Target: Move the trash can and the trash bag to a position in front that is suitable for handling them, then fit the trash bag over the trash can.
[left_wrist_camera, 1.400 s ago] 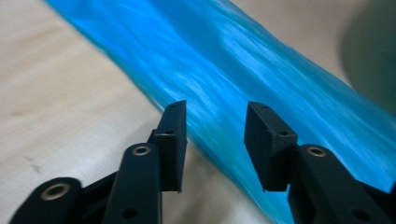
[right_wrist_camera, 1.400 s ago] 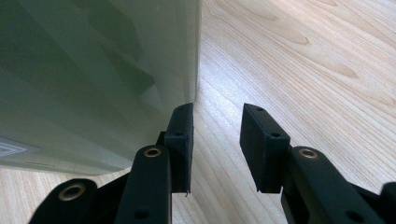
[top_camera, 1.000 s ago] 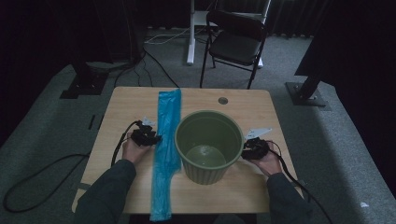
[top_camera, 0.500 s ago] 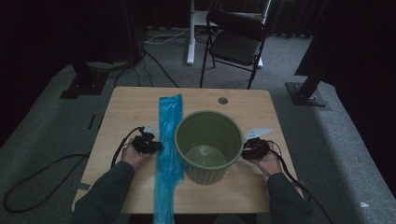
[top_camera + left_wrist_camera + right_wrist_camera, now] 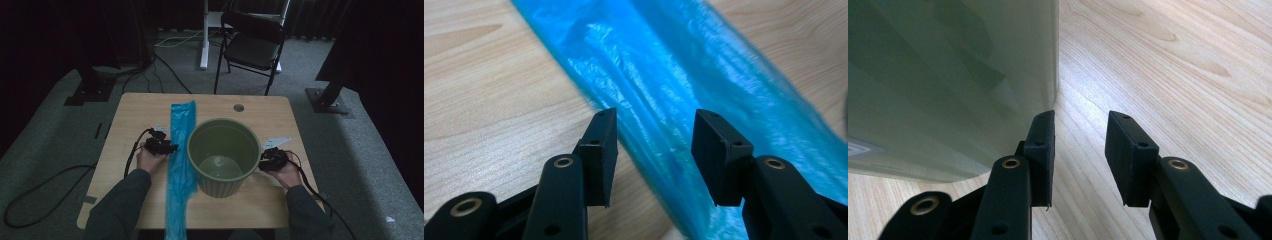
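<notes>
Blue bag [image 5: 704, 95] under parted left gripper [image 5: 654, 145]; right gripper [image 5: 1079, 145] (also parted) beside green bin [image 5: 948, 75]

Blue plastic bag [image 5: 181, 160]: long flat strip, thin, glossy, creased lengthwise; lies on the wooden table [image 5: 125, 125] from far edge to near edge, near end hanging over. Bin's left side touches or overlaps it.
Green bin [image 5: 223, 155]: round, ribbed wall, upright, open top, empty; stands mid-table just right of the bag, pale smooth wall close in the right gripper view
</notes>
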Tool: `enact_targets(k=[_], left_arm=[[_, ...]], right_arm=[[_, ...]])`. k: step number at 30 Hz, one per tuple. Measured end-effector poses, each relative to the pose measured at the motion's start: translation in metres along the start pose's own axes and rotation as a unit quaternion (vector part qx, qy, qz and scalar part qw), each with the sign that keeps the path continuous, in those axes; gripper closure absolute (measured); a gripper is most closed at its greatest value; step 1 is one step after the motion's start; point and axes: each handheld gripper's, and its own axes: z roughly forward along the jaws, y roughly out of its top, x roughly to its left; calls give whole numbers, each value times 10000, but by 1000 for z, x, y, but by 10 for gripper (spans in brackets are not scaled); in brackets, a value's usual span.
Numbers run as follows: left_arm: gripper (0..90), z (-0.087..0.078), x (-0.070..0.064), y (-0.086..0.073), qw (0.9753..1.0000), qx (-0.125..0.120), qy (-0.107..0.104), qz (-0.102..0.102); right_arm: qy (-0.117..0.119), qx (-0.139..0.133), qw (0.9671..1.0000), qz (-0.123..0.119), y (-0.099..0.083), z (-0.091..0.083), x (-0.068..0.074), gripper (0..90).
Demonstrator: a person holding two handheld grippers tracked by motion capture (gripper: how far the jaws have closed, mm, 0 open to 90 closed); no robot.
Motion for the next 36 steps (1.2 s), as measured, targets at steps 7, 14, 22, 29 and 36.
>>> enact_targets(k=[7,14,22,29,36], left_arm=[[525,1,0,0,10000,-55,6,22],[507,2,-1,1,10000,-38,15,28],[436,11,-3,10,9999,-38,0,-94],[346,17,-11,17,9998,15,171,-45],[301,24,-22,20,9979,100,573,269]], right_arm=[[-20,-8,10000,21,0,-2,0,640],[0,29,10000,-14,1,1,2,639],[12,33,10000,0,1,1,0,637],[42,56,10000,-13,2,2,0,635],[62,84,9999,-24,2,3,0,634]])
